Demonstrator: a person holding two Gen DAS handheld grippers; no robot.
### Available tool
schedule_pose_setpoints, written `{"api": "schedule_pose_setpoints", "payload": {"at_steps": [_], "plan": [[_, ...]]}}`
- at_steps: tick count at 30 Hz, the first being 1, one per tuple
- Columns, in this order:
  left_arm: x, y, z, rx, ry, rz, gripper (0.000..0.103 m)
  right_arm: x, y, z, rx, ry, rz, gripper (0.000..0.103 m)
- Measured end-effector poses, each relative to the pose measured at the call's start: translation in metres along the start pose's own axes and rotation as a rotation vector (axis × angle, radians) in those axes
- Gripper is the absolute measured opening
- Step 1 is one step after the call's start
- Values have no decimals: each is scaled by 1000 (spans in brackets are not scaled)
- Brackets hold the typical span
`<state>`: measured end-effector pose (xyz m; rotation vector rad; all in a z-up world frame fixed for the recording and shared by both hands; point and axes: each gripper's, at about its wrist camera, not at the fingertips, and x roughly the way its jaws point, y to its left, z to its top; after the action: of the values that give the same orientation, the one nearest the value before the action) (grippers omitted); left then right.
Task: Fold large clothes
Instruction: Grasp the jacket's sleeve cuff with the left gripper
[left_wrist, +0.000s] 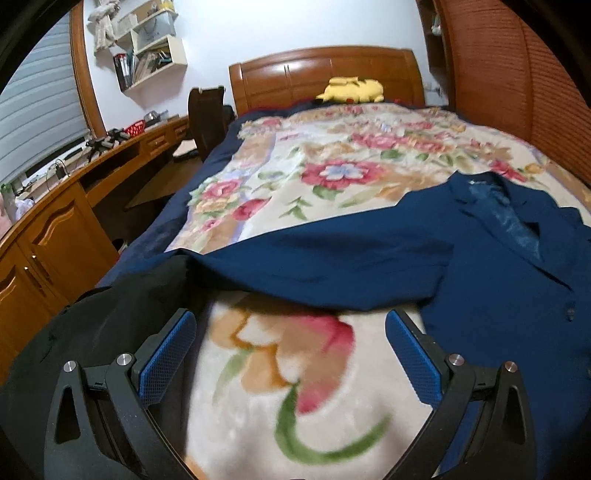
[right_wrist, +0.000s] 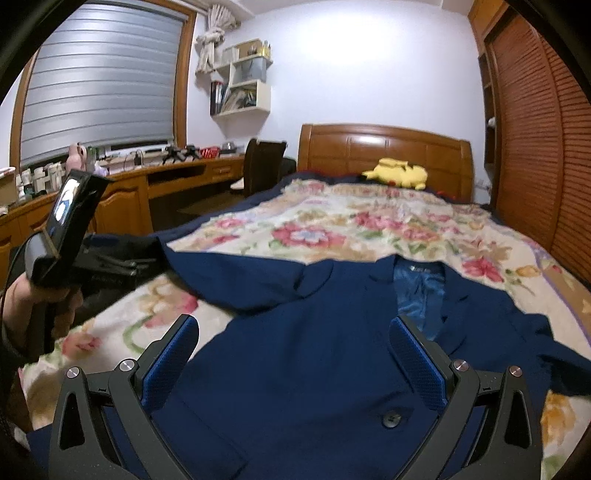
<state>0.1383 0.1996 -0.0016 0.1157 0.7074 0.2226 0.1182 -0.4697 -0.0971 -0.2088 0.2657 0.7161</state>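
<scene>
A navy blue suit jacket (right_wrist: 325, 354) lies face up on the floral blanket (right_wrist: 351, 229), collar toward the headboard, one sleeve (left_wrist: 314, 258) stretched out to the left. My left gripper (left_wrist: 291, 325) is open and empty, hovering over the blanket just short of that sleeve. My right gripper (right_wrist: 295, 332) is open and empty above the jacket's front, near a dark button (right_wrist: 391, 419). The left tool also shows in the right wrist view (right_wrist: 66, 221), held in a hand at the bed's left side; its jaws are hidden there.
A black garment (left_wrist: 110, 314) lies at the bed's near left corner. A yellow plush toy (right_wrist: 399, 173) sits by the wooden headboard (right_wrist: 384, 147). A wooden desk (right_wrist: 177, 177) and chair (right_wrist: 262, 166) stand left; slatted wardrobe doors (right_wrist: 535, 129) stand right.
</scene>
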Motion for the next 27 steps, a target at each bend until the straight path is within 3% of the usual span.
{"api": "schedule_pose_setpoints", "payload": {"at_steps": [5, 8, 10, 16, 21, 24, 27], "plan": [[33, 9, 4, -18, 56, -34, 98, 19, -6, 3, -6, 35, 20, 103], [48, 15, 5, -32, 79, -26, 89, 24, -4, 4, -20, 48, 22, 103], [60, 20, 6, -60, 105, -24, 76, 27, -1, 9, -24, 60, 26, 103], [90, 33, 9, -175, 157, -75, 72, 22, 15, 10, -23, 87, 48, 103], [113, 39, 19, -210, 192, -53, 64, 22, 16, 11, -29, 95, 63, 103], [130, 44, 18, -254, 237, -82, 48, 24, 12, 10, -3, 113, 98, 103], [136, 46, 18, -265, 236, -95, 18, 23, 10, 10, 8, 122, 107, 103]]}}
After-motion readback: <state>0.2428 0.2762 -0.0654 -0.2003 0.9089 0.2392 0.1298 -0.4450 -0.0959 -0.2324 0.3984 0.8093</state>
